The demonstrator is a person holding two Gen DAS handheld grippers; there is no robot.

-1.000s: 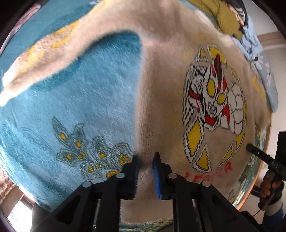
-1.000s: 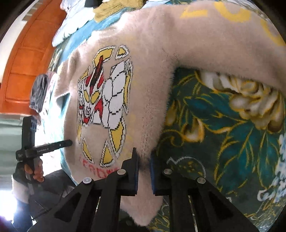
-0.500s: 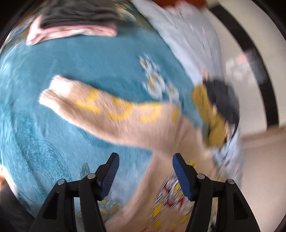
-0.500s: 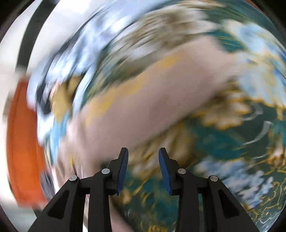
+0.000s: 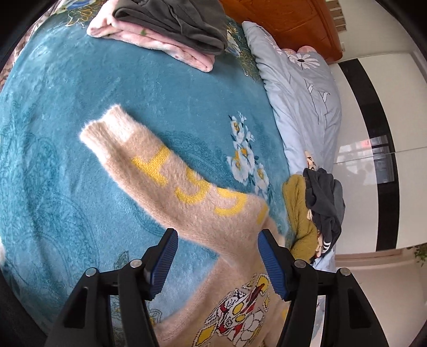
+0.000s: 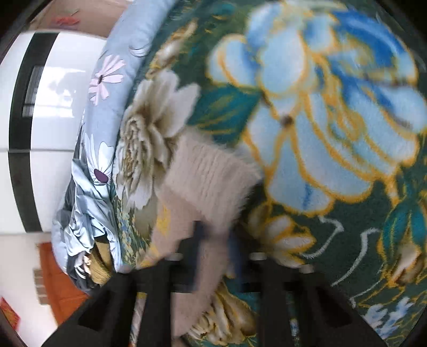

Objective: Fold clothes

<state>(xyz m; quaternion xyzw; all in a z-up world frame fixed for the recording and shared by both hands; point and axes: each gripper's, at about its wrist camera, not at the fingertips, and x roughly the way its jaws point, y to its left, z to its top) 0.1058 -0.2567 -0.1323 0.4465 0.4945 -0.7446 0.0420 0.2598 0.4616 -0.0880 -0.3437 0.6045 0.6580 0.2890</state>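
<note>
- Across the teal blanket point(image 5: 66, 112), the beige sweater point(image 5: 213, 221) lies flat, its sleeve point(image 5: 149, 160) with yellow lettering stretched out up and to the left, the cuff resting on bare blanket.
- The left gripper point(image 5: 216, 259) hovers over the spot where that sleeve joins the body, its blue-padded jaws spread wide on either side of the fabric and holding nothing.
- A cartoon figure point(image 5: 240, 315) in red, yellow and white shows on the sweater's chest, low in the left wrist view between the gripper's arms.
- At the far edge of the blanket sits a folded stack: a dark grey garment point(image 5: 176, 21) on top of a pink fleece point(image 5: 149, 40), well apart from the sweater.
- Just beside the sweater's right shoulder lies a heap of a mustard garment point(image 5: 299, 213) and dark clothing point(image 5: 325, 202), against a pale blue quilt point(image 5: 301, 88) with a daisy print.
- Behind the quilt stands an orange wooden headboard point(image 5: 283, 18).
- In the right wrist view, the other sleeve's ribbed cuff point(image 6: 210, 176) lies on the blanket's large flower pattern point(image 6: 320, 106).
- The right gripper point(image 6: 216, 253) is blurred; the sleeve runs between its parted jaws, with a gap showing beside the fabric, so the fingers are not clamped on it.
</note>
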